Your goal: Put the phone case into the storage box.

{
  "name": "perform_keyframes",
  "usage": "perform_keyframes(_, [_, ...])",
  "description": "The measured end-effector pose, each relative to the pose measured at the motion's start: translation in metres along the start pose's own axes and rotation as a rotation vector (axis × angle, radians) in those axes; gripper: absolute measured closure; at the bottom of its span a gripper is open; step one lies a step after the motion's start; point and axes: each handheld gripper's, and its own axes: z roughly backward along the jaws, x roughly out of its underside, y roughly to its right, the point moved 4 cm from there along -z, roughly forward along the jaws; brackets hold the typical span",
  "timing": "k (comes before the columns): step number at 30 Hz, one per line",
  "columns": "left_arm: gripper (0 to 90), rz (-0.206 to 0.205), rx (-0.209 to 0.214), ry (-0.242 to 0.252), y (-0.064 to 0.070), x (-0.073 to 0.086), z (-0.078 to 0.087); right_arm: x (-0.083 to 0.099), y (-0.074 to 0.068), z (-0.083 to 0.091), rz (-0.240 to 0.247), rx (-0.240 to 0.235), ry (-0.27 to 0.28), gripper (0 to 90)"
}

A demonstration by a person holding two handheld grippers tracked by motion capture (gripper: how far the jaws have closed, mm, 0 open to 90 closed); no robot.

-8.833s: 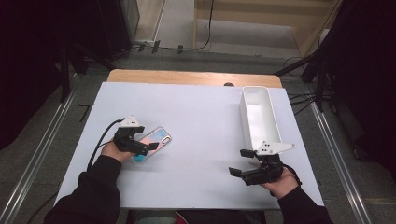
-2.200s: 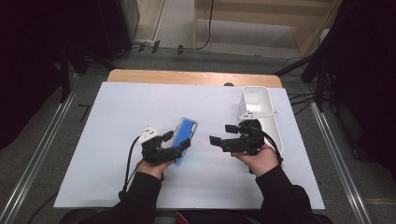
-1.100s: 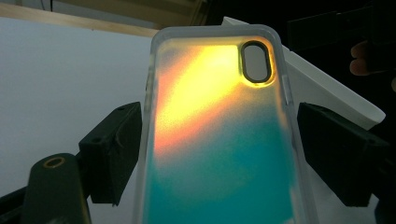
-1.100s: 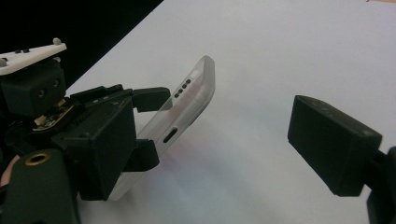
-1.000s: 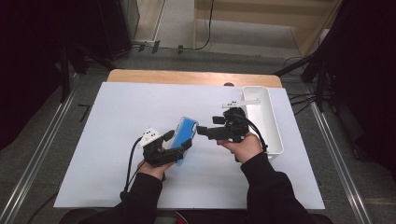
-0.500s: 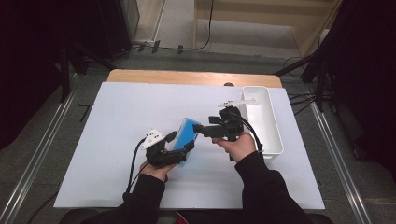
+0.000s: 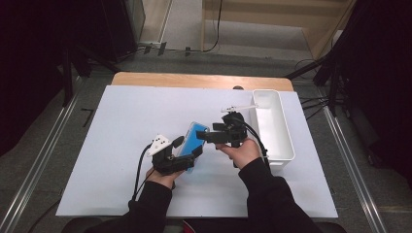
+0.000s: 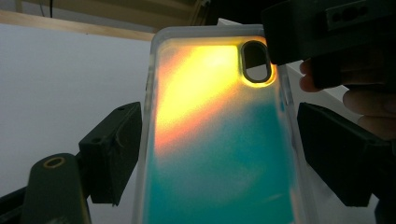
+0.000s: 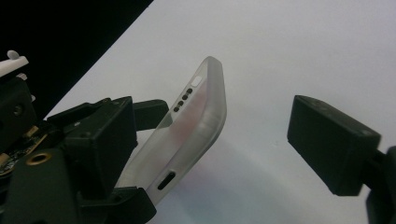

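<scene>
The phone case [image 7: 193, 141] is held raised left of the white bin [image 7: 272, 127], presented for transfer. The left gripper [image 7: 180, 151] jaws stand apart around it; the right gripper [image 7: 210, 135] jaws are spread, one touching its end.
</scene>
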Motion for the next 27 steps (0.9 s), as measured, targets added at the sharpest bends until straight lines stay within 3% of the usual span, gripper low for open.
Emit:
perform_keyframes(4, [16.2, -0.005, -0.003, -0.004, 0.0002, 0.0005, -0.0001, 0.0023, 0.0009, -0.0034, -0.003, -0.004, -0.009, 24.9])
perform_keyframes(12, [16.2, -0.011, -0.003, -0.010, 0.0013, 0.0012, 0.0000, 0.0040, 0.0016, -0.0041, -0.076, -0.028, -0.038, 52.3])
perform_keyframes(17, [16.2, -0.013, -0.002, -0.013, 0.0025, 0.0026, -0.0011, 0.0035, 0.0005, -0.0026, -0.133, -0.044, -0.052, 64.6])
perform_keyframes(23, [16.2, -0.028, -0.001, -0.015, 0.0041, 0.0042, -0.0017, 0.0025, -0.0002, -0.0002, -0.183, -0.060, -0.066, 70.5])
perform_keyframes(27, [16.2, -0.034, -0.002, -0.021, 0.0049, 0.0051, -0.0022, 0.0015, -0.0015, 0.0012, -0.191, -0.069, -0.071, 72.7])
